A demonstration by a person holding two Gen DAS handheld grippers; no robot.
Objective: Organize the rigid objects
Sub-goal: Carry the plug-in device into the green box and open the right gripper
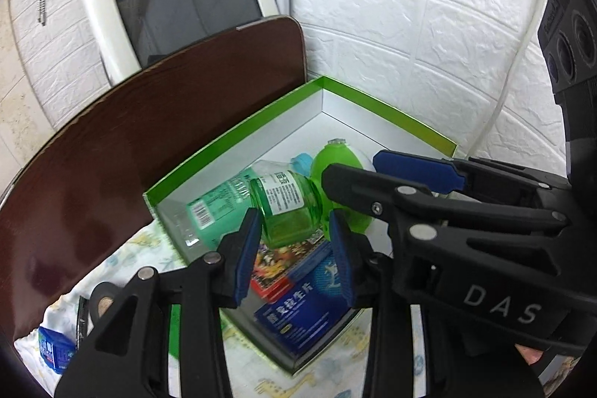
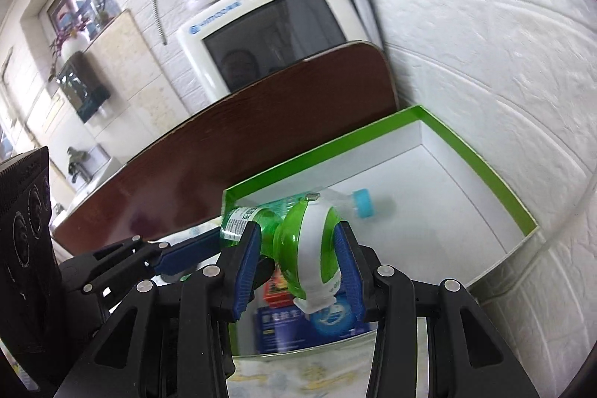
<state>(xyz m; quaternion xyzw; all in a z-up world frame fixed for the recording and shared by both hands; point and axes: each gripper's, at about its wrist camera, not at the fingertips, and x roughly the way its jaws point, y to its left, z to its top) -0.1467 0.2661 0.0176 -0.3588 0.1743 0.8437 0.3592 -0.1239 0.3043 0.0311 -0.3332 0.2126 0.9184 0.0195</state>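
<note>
A green-rimmed white box (image 1: 238, 129) (image 2: 481, 152) holds a clear bottle with a blue cap (image 1: 220, 207) (image 2: 363, 204), a blue carton (image 1: 302, 308) (image 2: 283, 327) and a red pack (image 1: 270, 265). A green bottle (image 1: 289, 211) (image 2: 242, 219) with a green-and-white plug-in head (image 2: 311, 252) (image 1: 337, 161) hangs over the box. My left gripper (image 1: 294, 258) is open around the bottle's base. My right gripper (image 2: 298, 265) (image 1: 377, 170) is shut on the head.
A dark brown board (image 1: 123, 152) (image 2: 238, 144) leans just left of the box, with a white monitor (image 1: 179, 10) (image 2: 268, 28) behind it. White brick wall (image 1: 429, 6) stands at back and right. A patterned cloth (image 1: 246, 372) covers the table; a blue packet (image 1: 56, 349) lies front left.
</note>
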